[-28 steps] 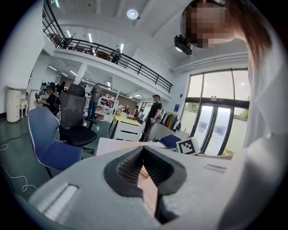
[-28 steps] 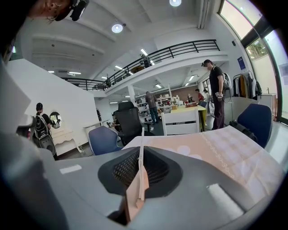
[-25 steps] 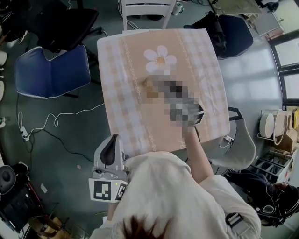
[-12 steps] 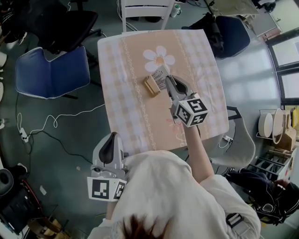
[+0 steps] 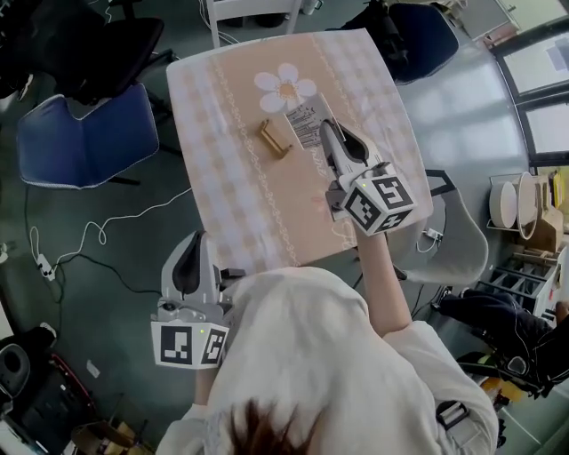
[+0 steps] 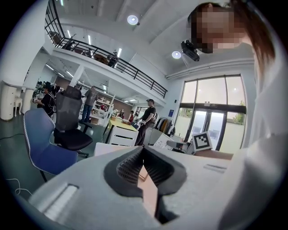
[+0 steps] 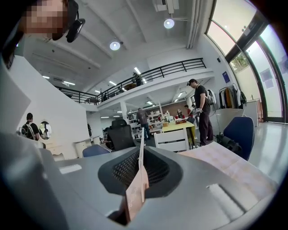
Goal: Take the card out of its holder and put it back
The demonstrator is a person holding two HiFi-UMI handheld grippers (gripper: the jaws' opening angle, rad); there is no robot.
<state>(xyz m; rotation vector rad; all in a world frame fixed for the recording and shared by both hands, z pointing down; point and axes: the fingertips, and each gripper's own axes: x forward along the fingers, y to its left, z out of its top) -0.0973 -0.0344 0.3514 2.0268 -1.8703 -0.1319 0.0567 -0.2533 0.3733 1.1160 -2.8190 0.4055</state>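
A small wooden card holder (image 5: pixel 275 139) stands on the checked tablecloth (image 5: pixel 231 195), just below a printed flower. My right gripper (image 5: pixel 325 133) is over the table to the right of the holder, shut on the card (image 5: pixel 305 124). The white printed card is apart from the holder. In the right gripper view the card (image 7: pixel 140 173) shows edge-on, upright, pinched between the dark ribbed pads (image 7: pixel 155 168). My left gripper (image 5: pixel 188 267) hangs off the table's near left corner, beside the person's body. Its jaws meet with nothing between them in the left gripper view (image 6: pixel 143 150).
A blue chair (image 5: pixel 84 142) stands left of the table, a white chair (image 5: pixel 238 11) at its far end and a dark chair (image 5: pixel 418 35) at the far right. A white cable (image 5: pixel 98 233) lies on the floor. Several people stand in the hall behind.
The right gripper has drawn a little up and right with the card, which now sits farther from the holder. The left gripper has stayed low at the person's side.
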